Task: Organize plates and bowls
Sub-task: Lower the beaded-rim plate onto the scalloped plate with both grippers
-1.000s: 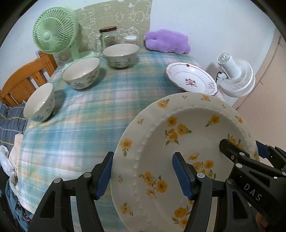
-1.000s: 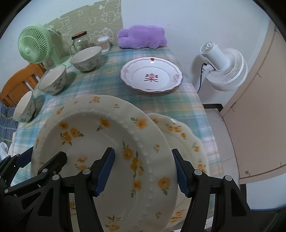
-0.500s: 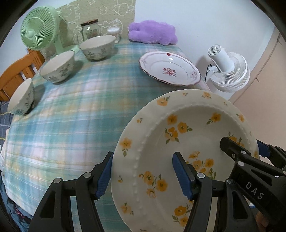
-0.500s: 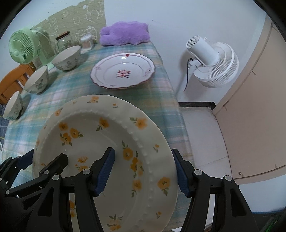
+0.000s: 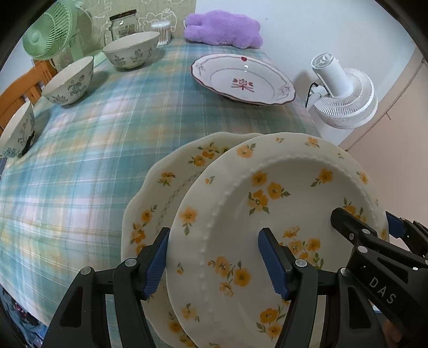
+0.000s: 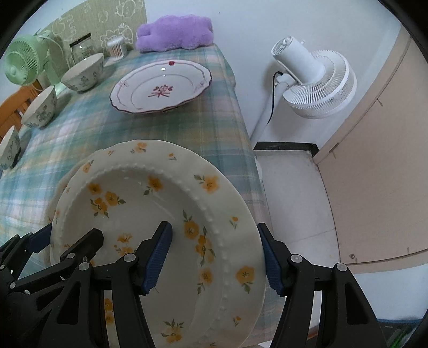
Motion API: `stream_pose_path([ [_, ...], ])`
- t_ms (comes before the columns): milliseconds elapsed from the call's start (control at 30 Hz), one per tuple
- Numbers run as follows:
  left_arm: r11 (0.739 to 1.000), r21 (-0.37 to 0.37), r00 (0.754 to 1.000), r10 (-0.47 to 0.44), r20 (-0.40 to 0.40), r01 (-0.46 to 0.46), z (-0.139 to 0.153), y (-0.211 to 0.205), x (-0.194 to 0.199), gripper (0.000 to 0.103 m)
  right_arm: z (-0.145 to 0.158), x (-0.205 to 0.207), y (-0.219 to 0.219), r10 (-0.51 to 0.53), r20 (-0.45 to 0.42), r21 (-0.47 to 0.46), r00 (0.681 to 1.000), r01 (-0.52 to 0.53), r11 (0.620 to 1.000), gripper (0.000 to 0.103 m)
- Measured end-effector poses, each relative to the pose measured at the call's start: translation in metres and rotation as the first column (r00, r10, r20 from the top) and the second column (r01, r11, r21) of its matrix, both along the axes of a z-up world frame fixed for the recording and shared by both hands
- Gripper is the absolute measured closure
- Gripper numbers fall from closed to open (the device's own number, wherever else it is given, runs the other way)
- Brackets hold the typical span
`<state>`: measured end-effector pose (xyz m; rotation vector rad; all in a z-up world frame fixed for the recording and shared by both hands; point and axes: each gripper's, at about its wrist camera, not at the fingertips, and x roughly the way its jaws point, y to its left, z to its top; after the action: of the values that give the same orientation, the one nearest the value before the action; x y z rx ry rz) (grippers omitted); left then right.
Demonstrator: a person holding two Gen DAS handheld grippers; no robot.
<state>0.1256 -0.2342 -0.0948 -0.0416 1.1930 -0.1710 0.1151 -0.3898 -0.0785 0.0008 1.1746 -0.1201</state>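
Both grippers grip one cream plate with yellow flowers and a beaded rim (image 5: 281, 214), also in the right wrist view (image 6: 149, 208). My left gripper (image 5: 216, 257) clamps its left rim; my right gripper (image 6: 214, 257) clamps its right rim. The plate hovers tilted just above a scalloped yellow-flower plate (image 5: 165, 187) lying at the table's near right corner. A white plate with red trim (image 5: 243, 80) lies further back. Three floral bowls (image 5: 131, 50) (image 5: 69, 80) (image 5: 16, 131) line the left side.
The table has a green plaid cloth (image 5: 93, 133). At the back stand a green fan (image 5: 48, 32), a glass jar (image 5: 124, 22), a cotton swab pot (image 5: 161, 29) and a purple plush (image 5: 224, 29). A white floor fan (image 6: 310, 80) stands off the right edge.
Both grippers have carried the beaded plate over and down toward the scalloped plate, which now shows beneath it in the left wrist view. The grip has not changed.
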Motion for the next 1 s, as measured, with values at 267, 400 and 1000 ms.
stream_pose_path([
  [267, 0.999, 0.041, 1.0, 0.011, -0.008, -0.011, -0.008, -0.003, 0.007, 0.035, -0.008, 0.01, 0.001, 0.039, -0.018, -0.012, 0.999, -0.04, 0.999, 0.038],
  [400, 0.998, 0.062, 1.0, 0.015, 0.006, -0.015, -0.009, -0.004, 0.008, 0.035, -0.012, 0.014, 0.0, 0.045, -0.033, -0.015, 0.998, -0.046, 0.999, 0.039],
  [1000, 0.991, 0.13, 0.998, -0.013, 0.062, 0.005, 0.006, -0.006, 0.006, 0.034, -0.008, 0.008, -0.008, 0.016, -0.024, 0.031, 1.0, -0.015, 0.999, 0.052],
])
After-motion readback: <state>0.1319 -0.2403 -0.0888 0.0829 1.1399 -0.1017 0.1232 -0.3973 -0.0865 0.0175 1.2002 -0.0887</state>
